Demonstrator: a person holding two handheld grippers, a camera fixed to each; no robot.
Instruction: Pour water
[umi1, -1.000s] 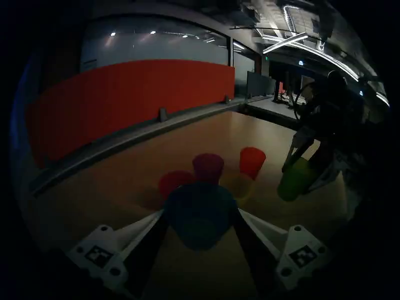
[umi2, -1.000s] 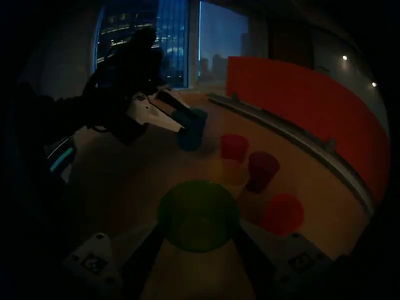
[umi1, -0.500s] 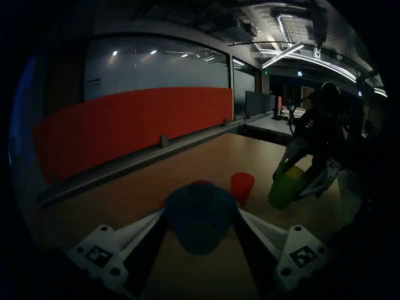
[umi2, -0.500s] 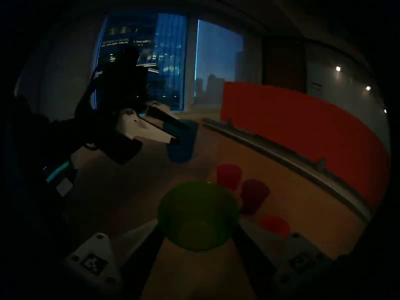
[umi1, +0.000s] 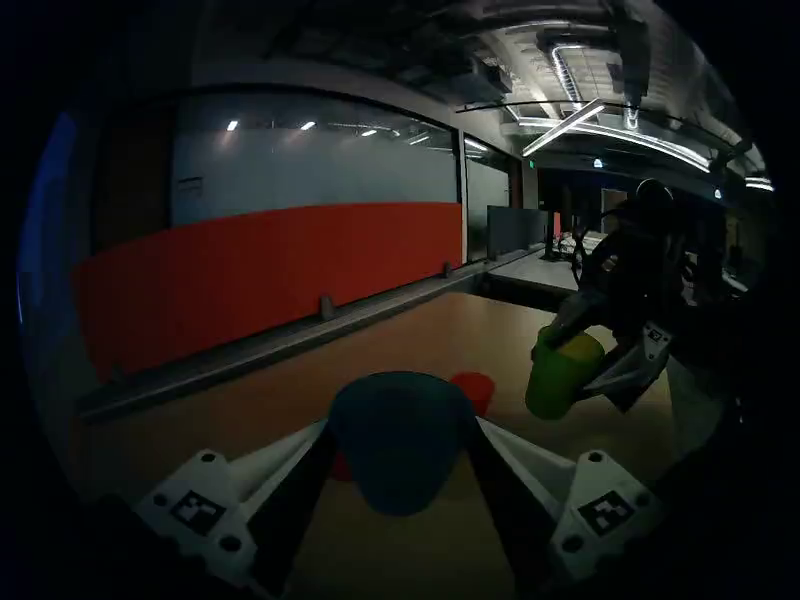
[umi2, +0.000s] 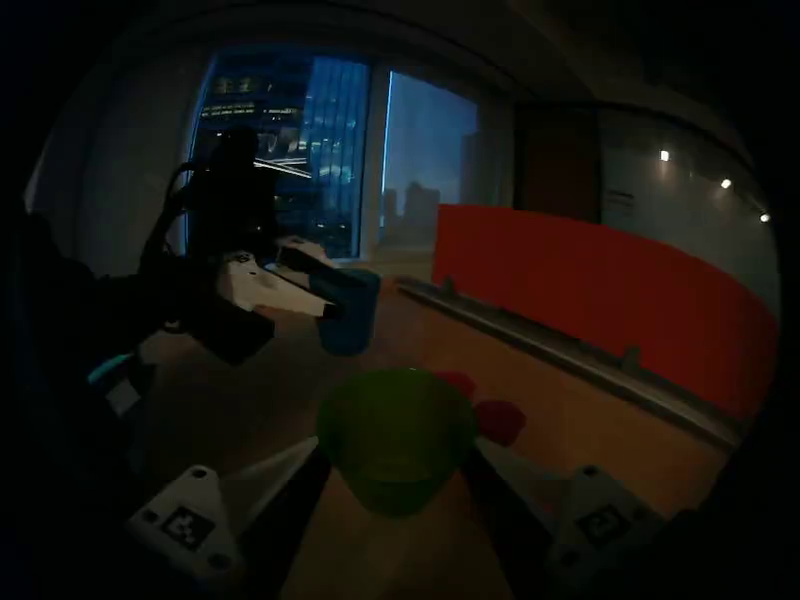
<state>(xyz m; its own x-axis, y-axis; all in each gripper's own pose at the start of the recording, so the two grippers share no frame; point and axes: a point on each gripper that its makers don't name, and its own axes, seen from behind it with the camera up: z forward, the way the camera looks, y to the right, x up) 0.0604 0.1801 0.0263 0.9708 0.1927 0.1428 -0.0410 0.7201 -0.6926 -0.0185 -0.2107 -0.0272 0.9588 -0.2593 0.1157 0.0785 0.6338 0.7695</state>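
Gripping a blue cup (umi1: 400, 470) with both fingers pressed to its sides, the left gripper (umi1: 400, 432) holds it above the table (umi1: 300, 420). The right gripper (umi2: 395, 455) is likewise clamped on a green cup (umi2: 395, 425), with red cups (umi2: 500, 420) on the table just beyond its fingertips. From the left gripper, the green cup hangs ahead and to the right, well apart from the blue cup; a red panel (umi1: 270, 270) stands beyond.

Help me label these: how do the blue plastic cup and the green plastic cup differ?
Colour: the blue plastic cup is dark blue, the green plastic cup bright green. Holder: the left hand-held gripper grips the blue cup, the right hand-held gripper the green cup. Shared: both held aloft, roughly upright.
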